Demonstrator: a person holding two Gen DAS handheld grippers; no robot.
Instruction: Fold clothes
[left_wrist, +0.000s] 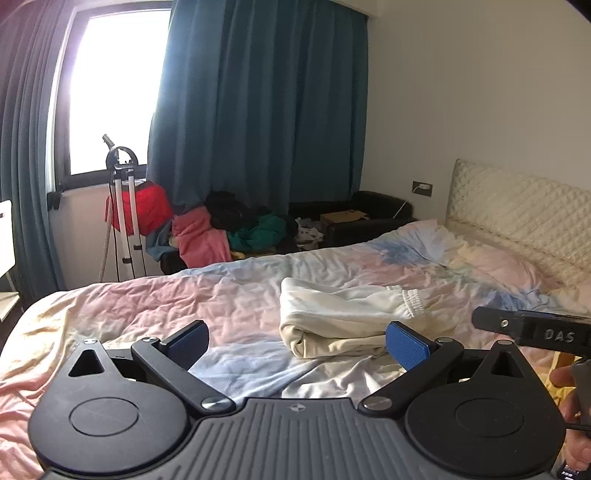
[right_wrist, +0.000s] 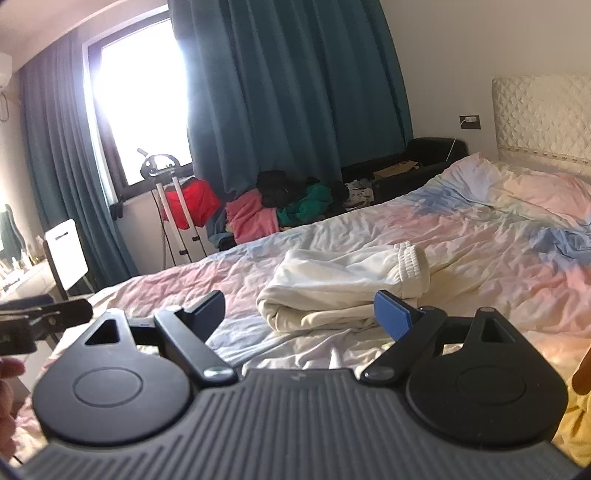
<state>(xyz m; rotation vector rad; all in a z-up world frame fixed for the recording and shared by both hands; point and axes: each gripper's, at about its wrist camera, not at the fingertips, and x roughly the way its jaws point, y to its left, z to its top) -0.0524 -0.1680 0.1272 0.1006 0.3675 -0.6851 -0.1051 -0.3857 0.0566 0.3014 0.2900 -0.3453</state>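
Cream sweatpants (left_wrist: 343, 325): folded bundle, centre frame, resting on pastel tie-dye bed (left_wrist: 221, 295); elastic cuff toward right. Likely set down as finished fold.

Left claw (left_wrist: 297, 341): jaws spread wide, nothing held, short of bundle.

Right claw (right_wrist: 299, 314): jaws fully apart, empty, clear of bundle; judged released.

Left wrist view only: right claw's body, lettered, right edge. Right wrist view only: left claw's tip at left edge; white chair (right_wrist: 68, 258); bundle's layered folds clearer.

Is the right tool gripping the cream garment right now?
No. In the right wrist view the right tool stands wide open, short of the folded cream garment, which lies free on the bed.
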